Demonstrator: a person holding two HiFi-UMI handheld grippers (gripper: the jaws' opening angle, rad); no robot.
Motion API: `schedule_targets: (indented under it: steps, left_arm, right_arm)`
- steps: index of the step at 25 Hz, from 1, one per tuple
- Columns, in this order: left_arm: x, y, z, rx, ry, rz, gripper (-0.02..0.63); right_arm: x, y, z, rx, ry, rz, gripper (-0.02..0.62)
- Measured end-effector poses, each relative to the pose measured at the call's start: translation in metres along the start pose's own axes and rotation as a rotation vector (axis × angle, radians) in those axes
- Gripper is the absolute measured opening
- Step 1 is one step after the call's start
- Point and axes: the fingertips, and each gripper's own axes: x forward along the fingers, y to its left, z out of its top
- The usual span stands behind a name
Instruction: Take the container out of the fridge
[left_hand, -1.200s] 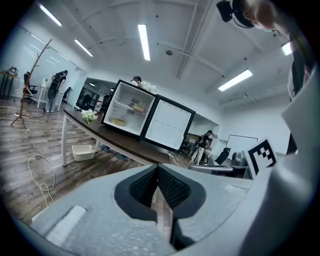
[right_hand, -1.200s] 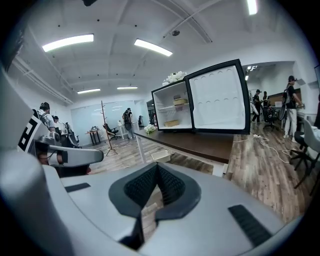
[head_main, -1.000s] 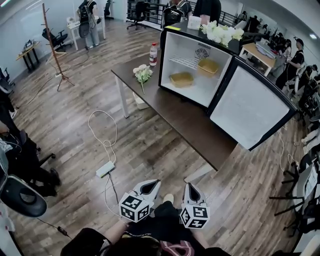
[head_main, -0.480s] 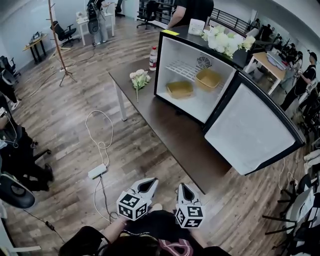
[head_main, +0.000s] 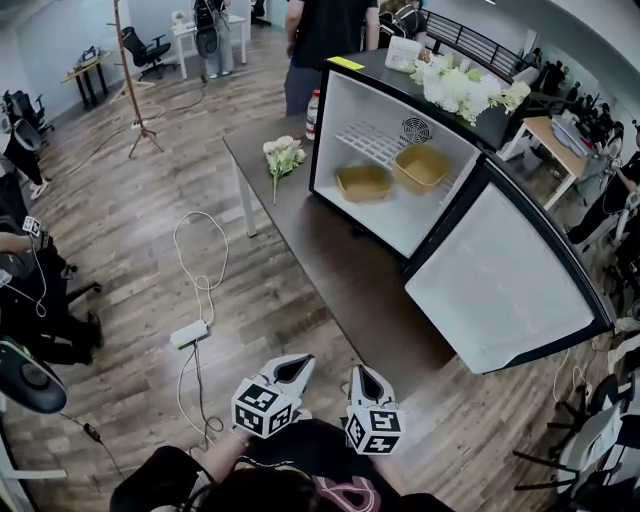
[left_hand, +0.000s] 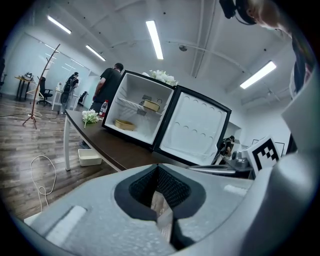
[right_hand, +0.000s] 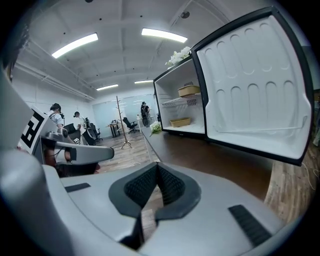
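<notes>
A small black fridge (head_main: 345, 72) stands on a dark table (head_main: 330, 250) with its door (head_main: 500, 285) swung wide open. Inside are two tan containers: one (head_main: 363, 182) on the fridge floor, one (head_main: 420, 167) on the wire shelf. Both show in the left gripper view, the lower container (left_hand: 124, 124) and the upper container (left_hand: 151, 104), and in the right gripper view, where the lower container (right_hand: 179, 121) sits under the upper container (right_hand: 188, 90). My left gripper (head_main: 298, 366) and right gripper (head_main: 361, 378) are shut and empty, held low near my body, far short of the table.
White flowers (head_main: 283, 155) and a bottle (head_main: 314, 112) stand on the table left of the fridge. More flowers (head_main: 460, 88) and a box sit on the fridge top. A person (head_main: 325, 30) stands behind. A cable and power strip (head_main: 188, 333) lie on the wood floor. Chairs are at the left.
The view has moved closer to the table and fridge, which now sit lower and larger in view. Both grippers stay shut and low. A person has walked up behind the fridge.
</notes>
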Motion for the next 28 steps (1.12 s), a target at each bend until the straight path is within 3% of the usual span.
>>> schedule_targets:
  steps: [14,28]
  left_arm:
    - [0.033,0.023,0.006,-0.007,0.021,0.0,0.008]
    - [0.116,0.085,0.074,0.047,0.041,-0.123,0.008]
  right_arm:
    - [0.031,-0.014,0.004,0.018,0.02,-0.01,0.008]
    - [0.109,-0.045,0.061,0.083,-0.008,-0.141,0.008]
